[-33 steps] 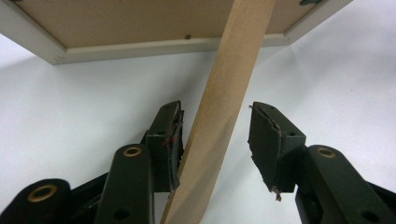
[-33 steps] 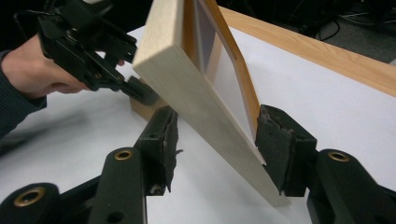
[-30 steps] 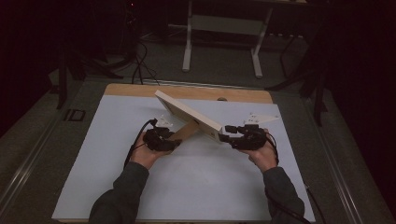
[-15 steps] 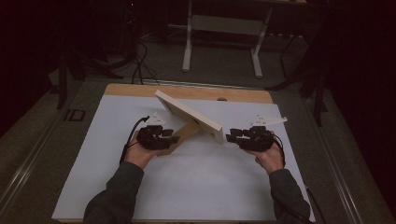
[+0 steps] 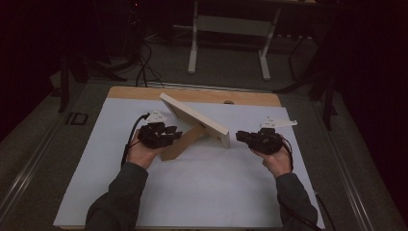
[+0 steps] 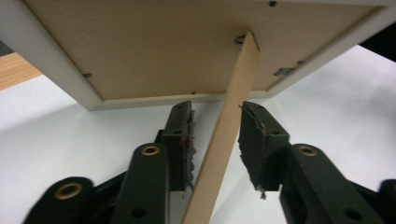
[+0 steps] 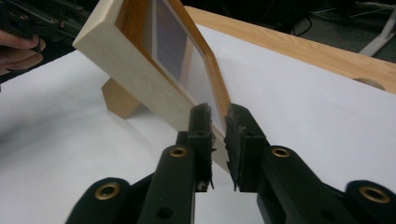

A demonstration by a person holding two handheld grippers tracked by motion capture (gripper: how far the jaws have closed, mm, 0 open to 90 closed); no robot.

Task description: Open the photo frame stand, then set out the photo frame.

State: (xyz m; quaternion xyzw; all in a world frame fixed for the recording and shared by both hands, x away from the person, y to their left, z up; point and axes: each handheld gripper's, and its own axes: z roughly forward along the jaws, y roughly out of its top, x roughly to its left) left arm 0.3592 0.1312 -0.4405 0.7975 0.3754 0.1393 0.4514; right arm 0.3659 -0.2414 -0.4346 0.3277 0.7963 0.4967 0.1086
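A pale wooden picture frame (image 5: 192, 118) stands tilted on the white table cover, propped by its brown cardboard stand (image 5: 183, 143). My left gripper (image 5: 177, 134) is behind the frame. In the left gripper view it (image 6: 217, 106) is open, its jaws on either side of the stand (image 6: 224, 140) without pressing it, below the frame's brown back (image 6: 154, 46). My right gripper (image 5: 239, 136) hovers a short way off the frame's right end. In the right gripper view its jaws (image 7: 219, 109) are only narrowly apart with nothing between them, and the frame's corner (image 7: 135, 60) lies just beyond.
The white cover (image 5: 202, 192) stretches wide in front of the frame. A bare wooden strip (image 5: 240, 97) runs along the table's far edge. Beyond it stand a white table base (image 5: 228, 29) and cables (image 5: 142, 62) on a dark floor.
My right gripper has drawn back to the right, away from the frame's right corner. The left gripper has shifted slightly left along the stand. The frame stays standing.
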